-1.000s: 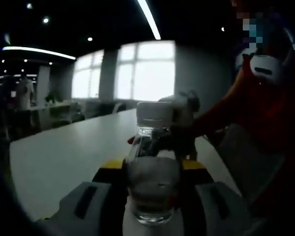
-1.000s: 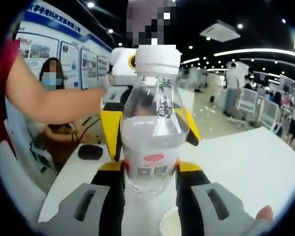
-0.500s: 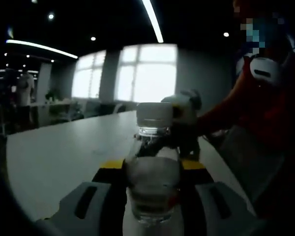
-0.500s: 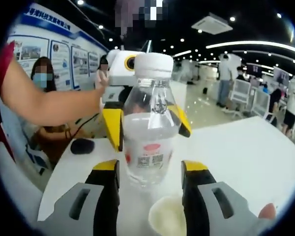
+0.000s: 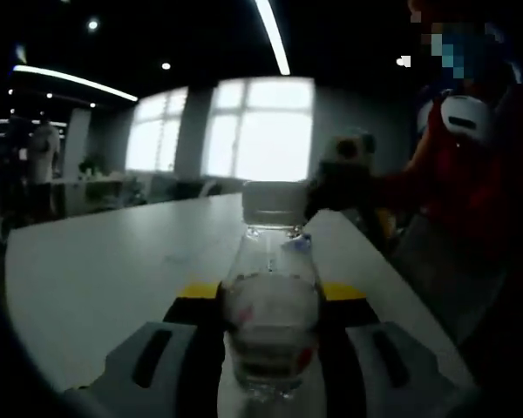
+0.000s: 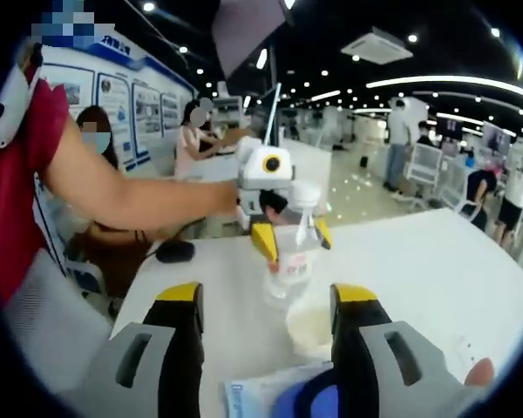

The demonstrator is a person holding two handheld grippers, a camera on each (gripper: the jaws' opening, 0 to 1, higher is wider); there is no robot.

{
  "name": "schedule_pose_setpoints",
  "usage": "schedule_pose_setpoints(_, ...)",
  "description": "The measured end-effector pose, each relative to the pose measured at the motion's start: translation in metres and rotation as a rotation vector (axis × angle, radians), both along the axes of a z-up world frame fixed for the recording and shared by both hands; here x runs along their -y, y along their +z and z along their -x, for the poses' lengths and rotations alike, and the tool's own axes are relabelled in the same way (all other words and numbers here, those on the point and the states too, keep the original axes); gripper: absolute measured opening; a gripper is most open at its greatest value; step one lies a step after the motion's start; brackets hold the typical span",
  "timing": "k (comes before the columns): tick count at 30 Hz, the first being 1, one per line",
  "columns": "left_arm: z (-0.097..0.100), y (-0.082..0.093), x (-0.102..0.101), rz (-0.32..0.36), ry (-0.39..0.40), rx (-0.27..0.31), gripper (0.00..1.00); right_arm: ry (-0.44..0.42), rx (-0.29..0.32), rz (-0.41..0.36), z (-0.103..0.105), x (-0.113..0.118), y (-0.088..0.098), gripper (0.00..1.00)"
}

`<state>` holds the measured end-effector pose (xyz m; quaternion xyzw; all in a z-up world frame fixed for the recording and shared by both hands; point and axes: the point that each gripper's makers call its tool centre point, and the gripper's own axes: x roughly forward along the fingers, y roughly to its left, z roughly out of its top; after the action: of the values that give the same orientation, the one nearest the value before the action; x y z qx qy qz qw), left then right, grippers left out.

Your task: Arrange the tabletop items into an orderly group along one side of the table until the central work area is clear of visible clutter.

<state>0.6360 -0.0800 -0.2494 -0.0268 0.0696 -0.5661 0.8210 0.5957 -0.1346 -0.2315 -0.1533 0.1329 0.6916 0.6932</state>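
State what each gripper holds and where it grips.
Left gripper clamps the clear plastic bottle with a white cap around its body. Right gripper is open and holds nothing.

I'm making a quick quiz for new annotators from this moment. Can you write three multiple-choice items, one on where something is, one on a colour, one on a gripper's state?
1. Where is the water bottle?
A. Lying flat on the table
B. Between the left gripper's jaws
C. On the floor

2. What colour is the bottle's cap?
A. White
B. Red
C. Green

3. What state is the right gripper in?
A. Shut on the bottle
B. Shut on the small bowl
C. Open, holding nothing

Answers:
1 B: both views show the left gripper clasping the upright bottle.
2 A: the cap looks white in both views.
3 C: its jaws stand apart, with the bottle and the small bowl beyond them on the white table.
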Motion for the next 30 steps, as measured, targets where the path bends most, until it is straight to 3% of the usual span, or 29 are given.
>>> schedule_pose_setpoints(3, 0.000, -0.003, 0.005, -0.003, -0.006, 0.002, 0.38, -0.061, -0.039, 0.001, 0.001, 0.029, -0.004, 0.62)
schedule_pose_setpoints(8, -0.008, -0.013, -0.003, -0.012, -0.027, 0.016, 0.38, -0.174, -0.107, 0.141, 0.003, 0.068, -0.032, 0.68)
schedule_pose_setpoints(14, -0.010, -0.024, -0.003, -0.021, -0.041, 0.028, 0.38, -0.174, -0.137, 0.134, 0.015, 0.071, -0.034, 0.75)
schedule_pose_setpoints(20, -0.004, -0.029, 0.003, -0.021, -0.063, 0.046, 0.38, -0.193, -0.143, 0.132, 0.010, 0.074, -0.032, 0.78)
schedule_pose_setpoints(22, -0.004, -0.029, 0.003, -0.003, -0.071, 0.079, 0.38, -0.192, -0.129, 0.122, 0.010, 0.074, -0.028, 0.79)
schedule_pose_setpoints(30, -0.003, -0.033, -0.012, 0.006, -0.076, 0.083, 0.38, -0.191, -0.108, 0.107, 0.008, 0.070, -0.021, 0.82)
